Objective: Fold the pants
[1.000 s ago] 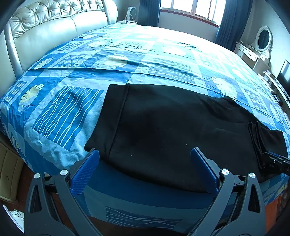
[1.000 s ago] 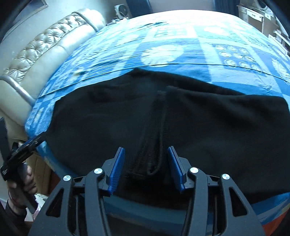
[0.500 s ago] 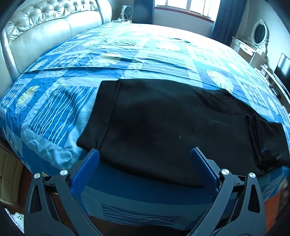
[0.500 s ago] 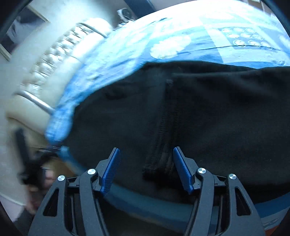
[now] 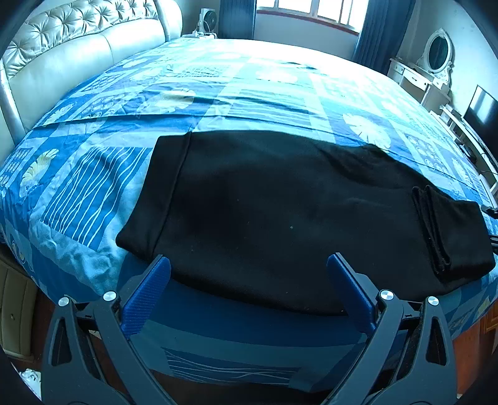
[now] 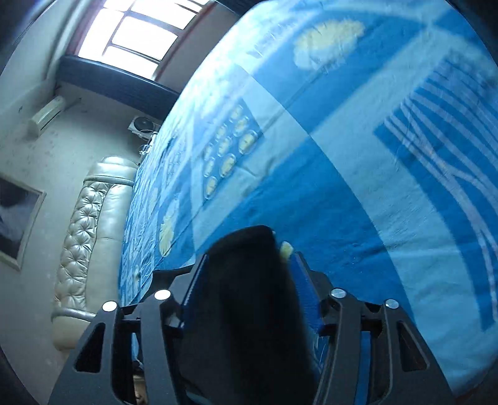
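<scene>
Black pants (image 5: 280,205) lie flat across the near part of a bed, waistband (image 5: 155,199) at the left, a folded-over leg end (image 5: 448,230) at the right. My left gripper (image 5: 249,289) is open and empty, just short of the pants' near edge. In the right wrist view, black cloth (image 6: 249,296) fills the gap between the blue pads of my right gripper (image 6: 246,271), which is shut on it. That view is tilted hard and looks across the bedspread.
The bed has a blue patterned bedspread (image 5: 93,187) and a cream tufted headboard (image 5: 77,40) at the left. A white dresser with oval mirror (image 5: 435,59) and a dark screen (image 5: 479,112) stand at the right. A window (image 5: 311,9) is at the back.
My right gripper has closed on the folded leg end and swung, so its view rolled from the pants to the bedspread. My left gripper has drifted a little, still open.
</scene>
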Tool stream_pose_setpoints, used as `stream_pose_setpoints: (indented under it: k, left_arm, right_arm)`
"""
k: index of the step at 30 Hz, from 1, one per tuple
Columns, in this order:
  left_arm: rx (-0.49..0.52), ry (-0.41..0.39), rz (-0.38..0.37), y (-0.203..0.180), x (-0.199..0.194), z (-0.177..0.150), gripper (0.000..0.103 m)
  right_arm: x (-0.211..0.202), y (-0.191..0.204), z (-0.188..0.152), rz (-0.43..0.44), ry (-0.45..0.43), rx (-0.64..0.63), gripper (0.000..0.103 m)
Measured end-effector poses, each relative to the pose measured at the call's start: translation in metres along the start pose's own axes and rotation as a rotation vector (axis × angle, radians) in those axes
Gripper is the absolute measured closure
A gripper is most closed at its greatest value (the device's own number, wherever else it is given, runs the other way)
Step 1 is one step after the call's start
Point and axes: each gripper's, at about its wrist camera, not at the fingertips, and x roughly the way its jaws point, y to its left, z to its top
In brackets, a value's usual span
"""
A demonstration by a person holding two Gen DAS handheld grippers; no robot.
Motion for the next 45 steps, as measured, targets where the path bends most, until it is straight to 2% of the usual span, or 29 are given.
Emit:
stream_pose_setpoints:
  k: [1,2,5,7,12,18,22,25,27,30,32,34,35,37,38,42,45]
  left_arm:
    - [-0.002,0.002,0.002,0.001,0.001,0.0,0.003]
    - [-0.005,0.006,0.003,0.001,0.002,0.0,0.003]
    - [-0.013,0.01,0.005,0.004,0.003,-0.001,0.003]
    - [-0.015,0.012,0.007,0.006,0.004,-0.001,0.003]
    - [-0.021,0.011,0.015,0.011,0.004,-0.001,0.003]
    - [-0.035,0.017,0.006,0.012,0.004,-0.001,0.003]
    - [-0.014,0.013,0.012,0.008,0.004,-0.002,0.003]
    - [-0.012,0.015,0.015,0.008,0.005,-0.003,0.003]
    - [-0.011,0.02,0.015,0.008,0.007,-0.003,0.003]
    - [-0.011,0.018,0.019,0.009,0.007,-0.003,0.003]
    - [-0.018,0.016,0.018,0.014,0.006,-0.002,0.003]
    - [-0.034,0.005,0.02,0.019,0.005,0.001,0.003]
    - [-0.044,0.0,0.02,0.022,0.004,0.003,0.003]
    - [-0.071,-0.013,0.013,0.031,0.002,0.007,0.003]
    - [-0.084,-0.016,0.011,0.035,0.002,0.009,0.003]
    - [-0.133,-0.016,0.003,0.05,0.001,0.013,0.003]
    - [-0.171,-0.009,-0.001,0.063,0.002,0.015,0.003]
  right_arm:
    - [0.007,-0.001,0.0,-0.018,0.011,0.003,0.074]
    - [0.012,-0.002,0.001,-0.034,0.018,0.007,0.076]
    - [0.02,-0.007,-0.001,-0.019,0.024,0.024,0.078]
    - [0.016,-0.002,-0.004,-0.004,0.023,0.019,0.076]
    - [-0.009,-0.008,-0.025,0.099,0.025,0.047,0.072]
    - [-0.03,-0.027,-0.06,0.125,0.038,0.074,0.064]
    - [-0.029,-0.028,-0.078,0.096,0.063,0.062,0.065]
    - [-0.019,-0.024,-0.081,0.012,0.042,0.025,0.073]
    - [-0.015,-0.019,-0.083,-0.009,0.029,0.014,0.075]
    - [-0.016,-0.008,-0.085,-0.017,0.009,0.005,0.071]
    - [-0.027,0.004,-0.085,-0.056,-0.035,-0.013,0.069]
    - [-0.044,0.027,-0.086,-0.174,-0.133,-0.072,0.068]
    - [-0.048,0.042,-0.088,-0.186,-0.168,-0.107,0.067]
    - [-0.043,0.071,-0.095,-0.11,-0.161,-0.162,0.067]
    - [-0.033,0.084,-0.1,-0.064,-0.126,-0.187,0.067]
    - [0.046,0.14,-0.131,0.12,0.103,-0.263,0.067]
    - [0.09,0.163,-0.147,0.202,0.197,-0.266,0.067]
